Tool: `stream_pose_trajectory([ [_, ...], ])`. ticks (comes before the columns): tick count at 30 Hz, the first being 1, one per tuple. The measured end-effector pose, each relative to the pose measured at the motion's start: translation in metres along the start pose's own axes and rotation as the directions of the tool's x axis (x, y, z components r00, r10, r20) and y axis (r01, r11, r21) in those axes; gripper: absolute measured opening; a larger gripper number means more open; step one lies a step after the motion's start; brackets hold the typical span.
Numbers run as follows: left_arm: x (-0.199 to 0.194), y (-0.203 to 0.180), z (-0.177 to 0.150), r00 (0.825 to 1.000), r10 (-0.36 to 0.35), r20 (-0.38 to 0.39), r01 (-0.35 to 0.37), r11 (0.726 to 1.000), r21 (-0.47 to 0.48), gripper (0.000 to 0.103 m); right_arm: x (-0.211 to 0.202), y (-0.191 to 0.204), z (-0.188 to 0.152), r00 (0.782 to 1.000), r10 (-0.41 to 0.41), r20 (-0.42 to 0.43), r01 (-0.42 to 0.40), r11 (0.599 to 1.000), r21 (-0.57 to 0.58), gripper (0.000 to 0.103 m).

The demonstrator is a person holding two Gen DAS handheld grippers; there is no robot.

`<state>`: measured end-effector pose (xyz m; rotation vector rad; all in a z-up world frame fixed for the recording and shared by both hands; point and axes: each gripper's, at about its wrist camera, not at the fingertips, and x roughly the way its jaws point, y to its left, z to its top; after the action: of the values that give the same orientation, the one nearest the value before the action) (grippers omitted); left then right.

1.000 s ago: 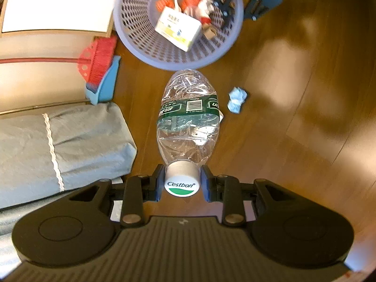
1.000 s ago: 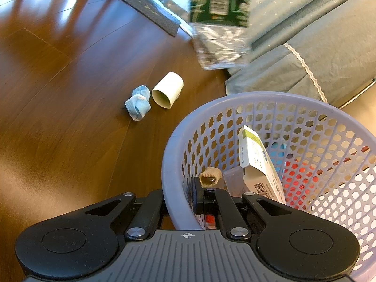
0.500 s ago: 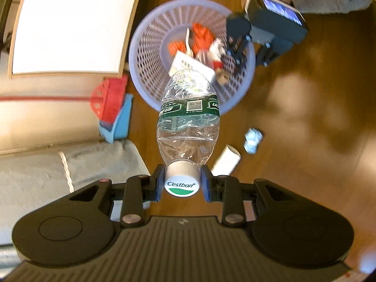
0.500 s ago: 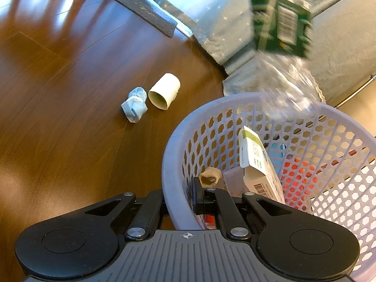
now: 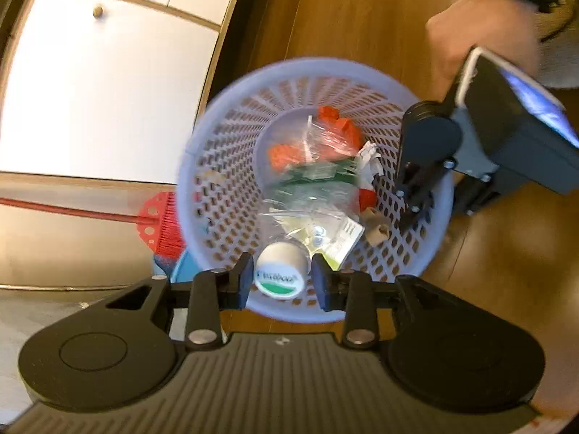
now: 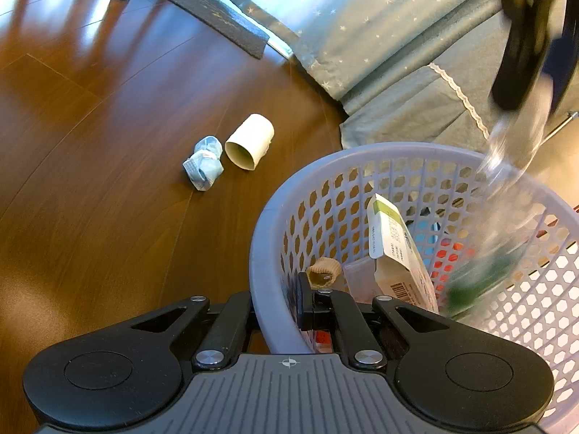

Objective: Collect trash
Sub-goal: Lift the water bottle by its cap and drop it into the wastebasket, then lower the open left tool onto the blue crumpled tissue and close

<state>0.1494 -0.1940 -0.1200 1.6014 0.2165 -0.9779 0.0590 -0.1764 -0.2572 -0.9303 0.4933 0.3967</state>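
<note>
We held the left gripper [image 5: 279, 282] over the lavender basket [image 5: 224, 115], its jaws opening with small gaps on either side of the white cap of the plastic bottle [image 5: 278, 275], which pointed blurred down into the basket among a carton [image 6: 394, 249] and orange scraps [image 5: 286, 155]. Our right gripper [image 6: 278, 311] had its jaws clenched on the basket's rim. On the floor [image 6: 90, 217] beside the basket lay a cardboard tube [image 6: 249, 141] and a crumpled blue wad [image 6: 204, 168].
</note>
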Motion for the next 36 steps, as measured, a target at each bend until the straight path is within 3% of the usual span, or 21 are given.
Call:
stream_pose_trajectory([
  [8, -0.010, 0.004, -0.027, 1.000, 0.031, -0.002, -0.031, 0.991, -0.131, 0.032, -0.001, -0.003, -0.001, 1.000, -0.003, 0.003, 0.003, 1.000, 0.011, 0.002],
  [15, -0.025, -0.009, -0.060, 0.997, 0.032, -0.067, -0.044, 0.982, -0.183, 0.035, -0.004, -0.002, -0.003, 1.000, -0.005, -0.001, 0.005, 1.000, 0.013, 0.002],
  [24, -0.018, -0.041, -0.115, 0.985, -0.022, -0.174, -0.039, 0.941, -0.336, 0.040, -0.006, -0.001, -0.004, 1.000, -0.003, -0.006, 0.003, 1.000, 0.002, 0.002],
  [29, -0.015, -0.064, -0.138, 0.976, -0.077, -0.206, -0.023, 0.896, -0.444, 0.043, -0.006, 0.000, -0.005, 1.000, -0.003, -0.008, 0.003, 1.000, 0.001, 0.002],
  [34, -0.007, -0.077, -0.149, 0.973, -0.145, -0.179, 0.022, 0.833, -0.552, 0.049, -0.006, 0.001, -0.005, 1.000, -0.004, -0.013, 0.004, 1.000, -0.005, 0.002],
  [36, -0.002, -0.083, -0.151, 0.971, -0.171, -0.165, 0.048, 0.821, -0.569, 0.054, -0.006, 0.001, -0.006, 1.000, -0.005, -0.014, 0.005, 1.000, -0.006, 0.002],
])
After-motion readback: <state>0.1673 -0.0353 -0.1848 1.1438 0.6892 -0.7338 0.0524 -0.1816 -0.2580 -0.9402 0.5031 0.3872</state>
